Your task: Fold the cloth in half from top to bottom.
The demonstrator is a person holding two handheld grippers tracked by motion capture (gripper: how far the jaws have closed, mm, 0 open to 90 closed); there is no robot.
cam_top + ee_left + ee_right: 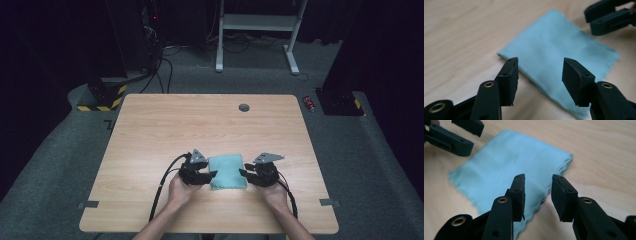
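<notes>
The light blue cloth lies folded and flat near the table's front edge. The left gripper and right gripper flank the cloth, jaws spread, pinching nothing. The fold looks finished; perhaps another fold remains.

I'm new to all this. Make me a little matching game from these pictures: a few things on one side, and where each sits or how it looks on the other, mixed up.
Things:
1. cloth
2. left gripper
3. right gripper
4. round grommet

Descriptions:
A. open, at the cloth's right edge in the high view
B. light blue, folded flat on the table
C. set into the tabletop near its far edge
D. open, at the cloth's left edge in the high view

Pairs: 1-B, 2-D, 3-A, 4-C
</notes>
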